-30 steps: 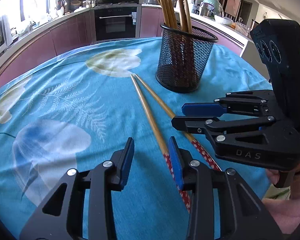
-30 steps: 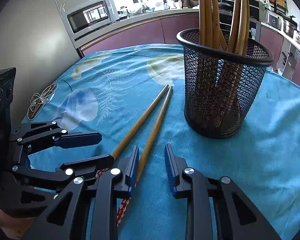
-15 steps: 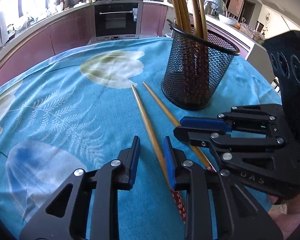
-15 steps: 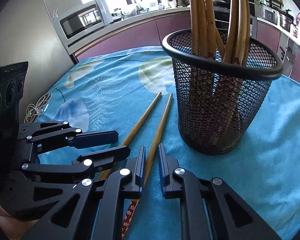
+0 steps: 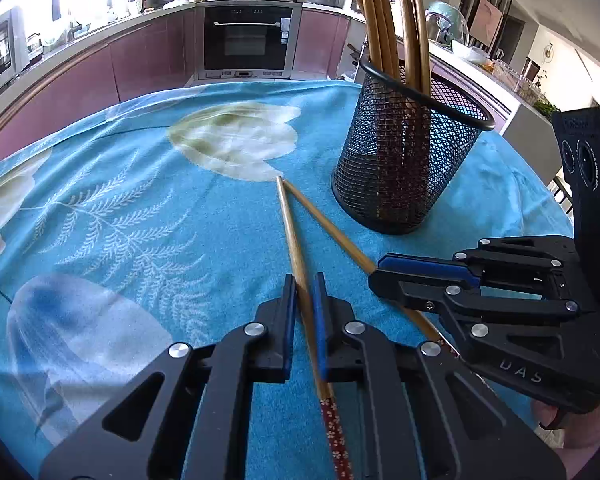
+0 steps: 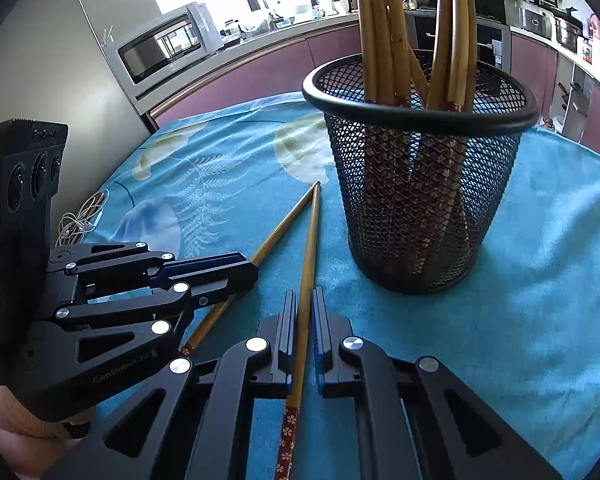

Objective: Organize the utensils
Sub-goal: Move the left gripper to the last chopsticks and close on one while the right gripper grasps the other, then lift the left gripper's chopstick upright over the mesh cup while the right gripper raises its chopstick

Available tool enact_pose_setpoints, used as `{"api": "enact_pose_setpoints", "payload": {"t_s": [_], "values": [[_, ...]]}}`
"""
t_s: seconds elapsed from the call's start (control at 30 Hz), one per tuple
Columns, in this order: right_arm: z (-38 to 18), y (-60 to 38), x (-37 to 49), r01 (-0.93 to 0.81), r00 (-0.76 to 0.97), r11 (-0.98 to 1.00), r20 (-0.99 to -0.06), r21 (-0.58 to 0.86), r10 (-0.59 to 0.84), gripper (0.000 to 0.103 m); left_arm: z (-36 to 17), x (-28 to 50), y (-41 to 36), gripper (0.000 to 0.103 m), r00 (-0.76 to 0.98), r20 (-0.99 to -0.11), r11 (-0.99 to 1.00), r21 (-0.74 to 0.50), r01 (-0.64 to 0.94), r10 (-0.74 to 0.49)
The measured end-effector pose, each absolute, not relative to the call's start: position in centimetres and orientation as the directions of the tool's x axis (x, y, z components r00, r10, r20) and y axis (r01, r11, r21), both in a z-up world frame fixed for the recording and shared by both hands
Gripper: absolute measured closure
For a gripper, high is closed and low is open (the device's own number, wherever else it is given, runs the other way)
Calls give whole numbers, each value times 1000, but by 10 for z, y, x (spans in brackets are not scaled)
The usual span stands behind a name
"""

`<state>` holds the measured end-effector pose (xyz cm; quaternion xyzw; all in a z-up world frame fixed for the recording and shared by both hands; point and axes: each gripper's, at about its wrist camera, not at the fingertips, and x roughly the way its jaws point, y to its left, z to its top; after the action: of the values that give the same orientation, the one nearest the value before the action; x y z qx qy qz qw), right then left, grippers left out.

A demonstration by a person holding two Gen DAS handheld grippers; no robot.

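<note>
Side by side, two tools work low over a round tabletop (image 5: pixel 147 184) draped in a blue floral cloth (image 6: pixel 540 320), each closed on one chopstick. Open cloth spreads wide to the left tool's left, running to the curved far edge; on the right tool's right the cloth is bare out to the rim beyond the mesh cup (image 6: pixel 416 200). A coil of white cable (image 6: pixel 79 220) lies at the tabletop's edge past the left tool.

Around the tabletop runs a kitchen with mauve cabinets, a built-in oven (image 5: pixel 247 36) and a microwave (image 6: pixel 167 48) on the counter, daylight pouring through the windows.

Left tool (image 5: pixel 304 284) has its blue-padded fingers (image 5: pixel 288 320) drawn together on the left chopstick (image 5: pixel 289 224), gripping it part-way along the shaft; the red patterned end trails back between the tool's arms, the tip points toward the cup. Right tool (image 6: pixel 304 300) is likewise clamped on the right chopstick (image 6: pixel 310 240), its patterned end behind the fingers. Both sticks lie nearly flat on the cloth, their tips meeting in a narrow V just beside the cup's base. The cup stands upright ahead and to the right, holding a bundle of chopsticks (image 6: pixel 412 28) that lean against its rim.
</note>
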<state>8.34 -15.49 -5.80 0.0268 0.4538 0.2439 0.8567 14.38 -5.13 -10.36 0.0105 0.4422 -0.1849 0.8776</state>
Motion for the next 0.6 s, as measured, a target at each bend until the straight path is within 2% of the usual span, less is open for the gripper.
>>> {"api": "enact_pose_setpoints", "payload": {"t_s": [0.17, 0.4, 0.6], "values": [[-58, -158, 79, -401, 463, 880, -772, 256, 435, 96, -104, 134, -47, 94, 535, -781, 928, -148, 342, -322], [-56, -147, 81, -423, 489, 890, -784, 170, 382, 96, -106, 136, -48, 91, 531, -789, 926, -121, 359, -309], [-54, -157, 80, -405, 491, 888, -768, 215, 410, 97, -103, 138, -50, 95, 537, -786, 930, -128, 345, -307]]}}
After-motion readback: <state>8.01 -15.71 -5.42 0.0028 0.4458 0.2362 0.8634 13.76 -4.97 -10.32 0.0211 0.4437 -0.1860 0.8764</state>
